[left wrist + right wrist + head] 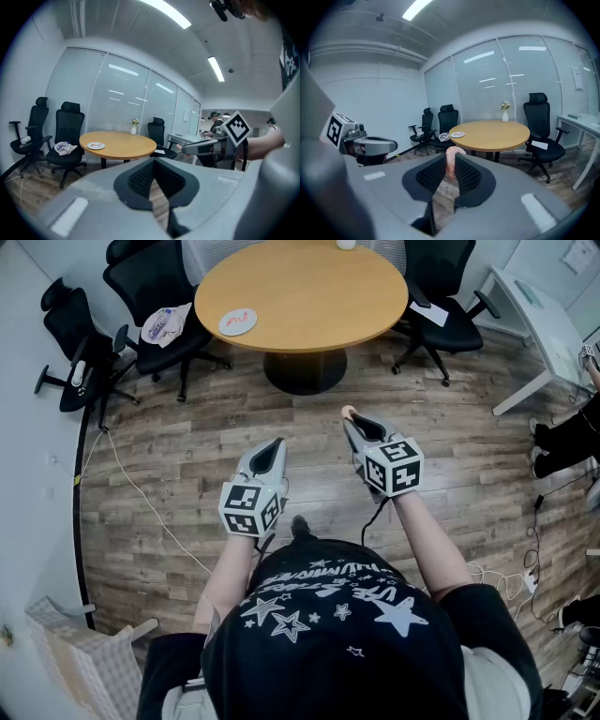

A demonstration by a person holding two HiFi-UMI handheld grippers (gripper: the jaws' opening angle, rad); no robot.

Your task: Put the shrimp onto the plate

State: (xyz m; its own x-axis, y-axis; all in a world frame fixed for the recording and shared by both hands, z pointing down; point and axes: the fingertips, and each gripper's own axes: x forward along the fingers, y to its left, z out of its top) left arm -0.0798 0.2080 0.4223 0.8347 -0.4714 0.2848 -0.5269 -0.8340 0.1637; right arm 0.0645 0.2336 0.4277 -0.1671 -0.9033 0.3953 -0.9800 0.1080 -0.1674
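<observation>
A pink shrimp point(451, 161) stands pinched between the dark pads of my right gripper point(450, 165), which is shut on it. From the head view, its tip point(348, 412) pokes out past the right gripper point(354, 422) over the wooden floor. My left gripper point(277, 443) is held beside it, shut with nothing in it; its jaws meet at the tips point(153, 164). The white plate point(237, 322) with something red on it lies on the near left of the round wooden table point(309, 287), well ahead of both grippers. It also shows as plate point(96, 146) and plate point(457, 134).
Black office chairs point(155, 287) ring the table; one holds a crumpled bag point(165, 324). A small vase point(505, 117) stands on the table's far side. A white desk point(539, 329) is at the right, and cables point(141, 493) run over the floor.
</observation>
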